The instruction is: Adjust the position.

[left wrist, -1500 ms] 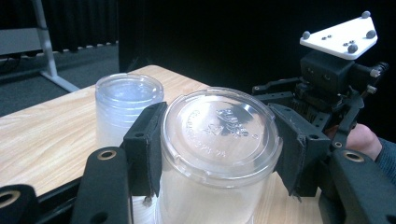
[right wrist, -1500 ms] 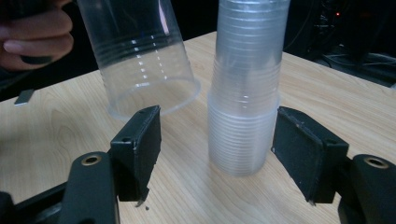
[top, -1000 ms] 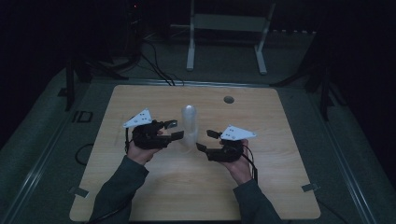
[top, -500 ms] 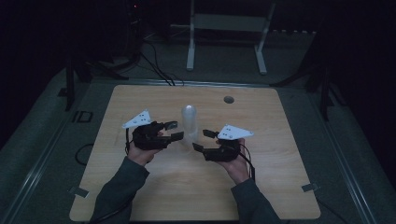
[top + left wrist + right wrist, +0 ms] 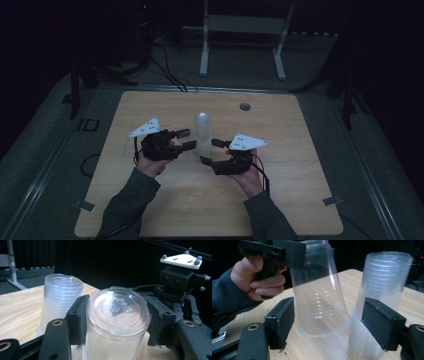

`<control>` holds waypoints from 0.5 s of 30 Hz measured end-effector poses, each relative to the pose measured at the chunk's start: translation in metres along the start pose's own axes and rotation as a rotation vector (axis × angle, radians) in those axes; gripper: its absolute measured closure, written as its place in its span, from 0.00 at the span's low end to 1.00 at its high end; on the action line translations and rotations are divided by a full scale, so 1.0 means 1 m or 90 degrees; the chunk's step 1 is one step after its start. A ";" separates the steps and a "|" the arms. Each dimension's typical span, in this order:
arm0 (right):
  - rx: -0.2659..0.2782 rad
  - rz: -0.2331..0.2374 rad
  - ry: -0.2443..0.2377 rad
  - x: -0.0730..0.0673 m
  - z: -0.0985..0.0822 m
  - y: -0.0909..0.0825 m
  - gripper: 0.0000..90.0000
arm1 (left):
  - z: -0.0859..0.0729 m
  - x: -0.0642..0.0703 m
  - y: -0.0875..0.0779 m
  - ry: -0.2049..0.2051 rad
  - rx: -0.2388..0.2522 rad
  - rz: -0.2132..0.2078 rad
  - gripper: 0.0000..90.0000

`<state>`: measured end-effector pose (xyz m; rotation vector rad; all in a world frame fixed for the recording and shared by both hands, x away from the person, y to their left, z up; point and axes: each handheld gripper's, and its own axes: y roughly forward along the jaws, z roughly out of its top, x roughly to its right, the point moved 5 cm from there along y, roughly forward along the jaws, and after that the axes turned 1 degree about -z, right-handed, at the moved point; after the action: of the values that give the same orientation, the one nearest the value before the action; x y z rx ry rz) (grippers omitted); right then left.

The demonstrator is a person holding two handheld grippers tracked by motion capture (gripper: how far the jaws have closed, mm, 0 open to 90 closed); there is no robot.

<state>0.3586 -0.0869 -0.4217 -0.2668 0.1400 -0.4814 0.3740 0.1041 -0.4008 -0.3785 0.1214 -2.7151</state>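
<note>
Left gripper [image 5: 112,322] is pinching a single upside-down cup [image 5: 117,322] mid-frame (stack of cups [image 5: 58,302] behind-left), while right gripper [image 5: 329,326] has just been opening, jaws spread around it.

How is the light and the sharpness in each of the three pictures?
High view: dim, dark surroundings, light wooden table faintly lit. Left gripper view: brighter; clear plastic cup sharp, embossed base glinting. Right gripper view: highlights on that cup's wall, near black fingers slightly soft.

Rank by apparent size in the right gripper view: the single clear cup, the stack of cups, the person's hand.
1. stack of cups, though it stands near the camera and is cut off at the bottom.
2. single clear cup, about as big, so the top two are unsure.
3. person's hand, plainly smallest and farther off.
</note>
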 end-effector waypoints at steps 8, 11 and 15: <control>0.010 0.021 -0.002 -0.006 0.004 0.005 0.22 | 0.001 0.003 0.001 0.000 -0.001 -0.018 0.46; 0.011 0.022 -0.002 -0.006 0.004 0.006 0.21 | 0.001 0.003 0.002 -0.002 0.000 -0.021 0.46; 0.009 0.027 0.001 -0.007 0.003 0.010 0.20 | 0.002 0.005 0.002 -0.011 0.006 -0.033 0.46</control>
<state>0.3570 -0.0745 -0.4210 -0.2485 0.1441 -0.4402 0.3709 0.0999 -0.3985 -0.4081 0.0948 -2.7621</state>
